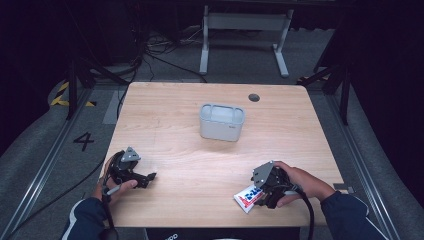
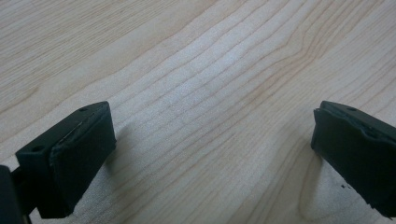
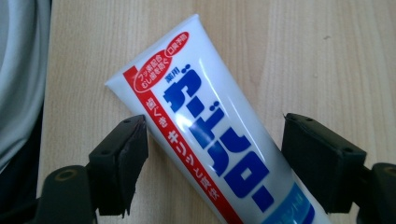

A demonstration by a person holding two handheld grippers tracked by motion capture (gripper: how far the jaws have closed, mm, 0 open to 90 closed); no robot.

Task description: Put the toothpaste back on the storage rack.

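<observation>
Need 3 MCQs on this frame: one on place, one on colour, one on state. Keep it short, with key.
1. Where is the tube?
A. inside the grey bin
B. on the table's near right edge, between the right gripper's fingers
C. under the left gripper

2. What colour is the big lettering on the tube?
A. blue
B. green
C. black

3. What state is the left gripper in?
A. shut on the tube
B. shut, empty
C. open over bare table

Answers:
1. B, the right gripper straddles it while the bin stands mid-table.
2. A, blue characters beside a red band.
3. C, only table wood lies between its fingers.
</observation>
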